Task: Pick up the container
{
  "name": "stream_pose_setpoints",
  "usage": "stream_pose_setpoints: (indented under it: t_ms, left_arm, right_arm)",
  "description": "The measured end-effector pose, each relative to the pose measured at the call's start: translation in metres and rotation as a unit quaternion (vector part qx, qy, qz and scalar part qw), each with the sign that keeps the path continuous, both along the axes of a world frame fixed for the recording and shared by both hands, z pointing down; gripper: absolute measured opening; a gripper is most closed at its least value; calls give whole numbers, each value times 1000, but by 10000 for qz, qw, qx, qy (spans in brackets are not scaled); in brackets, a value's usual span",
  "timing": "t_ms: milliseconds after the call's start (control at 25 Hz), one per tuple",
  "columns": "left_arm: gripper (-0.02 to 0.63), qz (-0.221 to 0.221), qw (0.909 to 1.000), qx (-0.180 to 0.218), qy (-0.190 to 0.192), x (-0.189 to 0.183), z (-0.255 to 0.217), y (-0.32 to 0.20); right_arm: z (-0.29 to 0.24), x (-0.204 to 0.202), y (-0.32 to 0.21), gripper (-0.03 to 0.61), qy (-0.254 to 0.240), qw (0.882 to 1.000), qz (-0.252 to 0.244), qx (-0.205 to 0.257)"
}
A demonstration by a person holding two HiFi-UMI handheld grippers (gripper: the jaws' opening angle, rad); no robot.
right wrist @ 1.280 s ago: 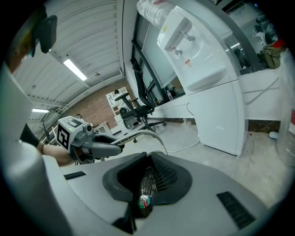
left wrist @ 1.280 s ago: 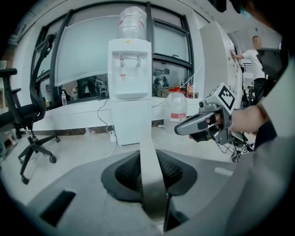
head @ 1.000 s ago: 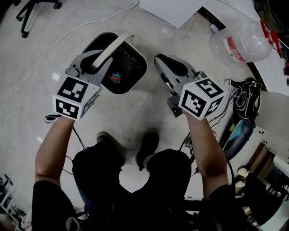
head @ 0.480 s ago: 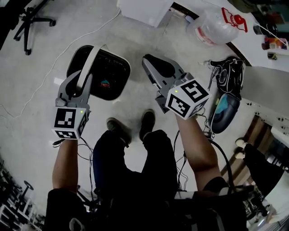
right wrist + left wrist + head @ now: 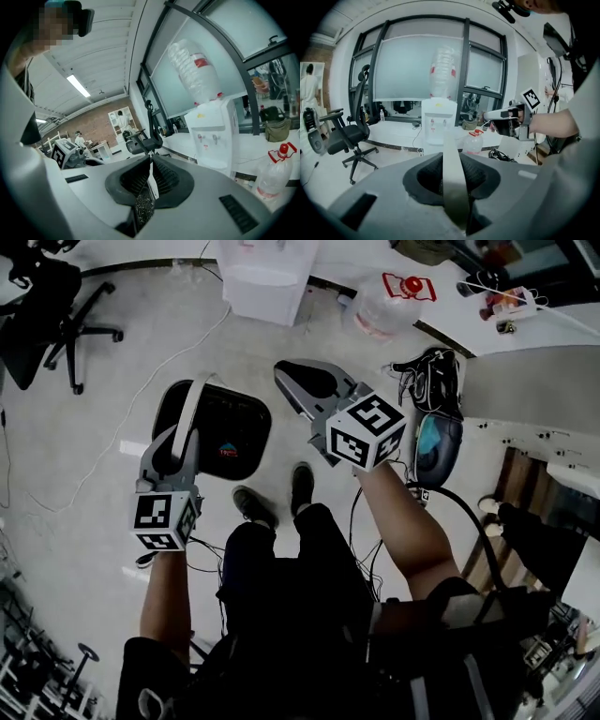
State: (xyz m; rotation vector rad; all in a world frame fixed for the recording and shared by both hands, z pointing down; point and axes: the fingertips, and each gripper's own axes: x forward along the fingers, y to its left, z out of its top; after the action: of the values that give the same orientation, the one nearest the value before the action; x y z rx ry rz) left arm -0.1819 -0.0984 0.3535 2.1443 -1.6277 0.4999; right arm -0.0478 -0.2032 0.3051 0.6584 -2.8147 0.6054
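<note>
The container (image 5: 230,432) is a black, rounded-square bin with a white strap handle (image 5: 191,406). It hangs from my left gripper (image 5: 185,432), above the floor and in front of the person's feet. In the left gripper view the left gripper (image 5: 453,161) is shut on the handle (image 5: 451,154), which runs up between the dark pads; the bin itself is hidden there. My right gripper (image 5: 289,373) is held up to the right of the bin, apart from it. Its jaws (image 5: 150,174) are shut and hold nothing.
A white water dispenser (image 5: 265,279) with a bottle on top (image 5: 440,75) stands ahead. A clear water jug (image 5: 386,304) sits on the floor to its right, and a black office chair (image 5: 52,298) stands at the left. Cables and a dark bag (image 5: 437,442) lie by the right wall.
Both grippers have risen well above the floor. The bin has come up with the left gripper, hanging by its handle. The view now takes in more of the room.
</note>
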Motion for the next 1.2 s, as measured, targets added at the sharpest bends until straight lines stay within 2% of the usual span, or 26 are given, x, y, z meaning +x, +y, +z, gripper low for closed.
stream_pose_setpoints:
  t_ms: [280, 520, 920, 1200]
  left_arm:
    - [95, 250, 9996, 84, 108, 24, -85, 24]
    - [95, 318, 9993, 173, 80, 42, -137, 46]
    - [95, 414, 9978, 513, 120, 60, -189, 58]
    - [95, 403, 9974, 570, 160, 61, -208, 66]
  right_arm:
    - [-97, 18, 9, 20, -185, 9993, 264, 203]
    - [-147, 48, 27, 18, -240, 9987, 375, 247]
    - [-202, 68, 53, 11, -262, 9962, 542, 634]
    - [-220, 67, 59, 9, -213, 9950, 574, 790]
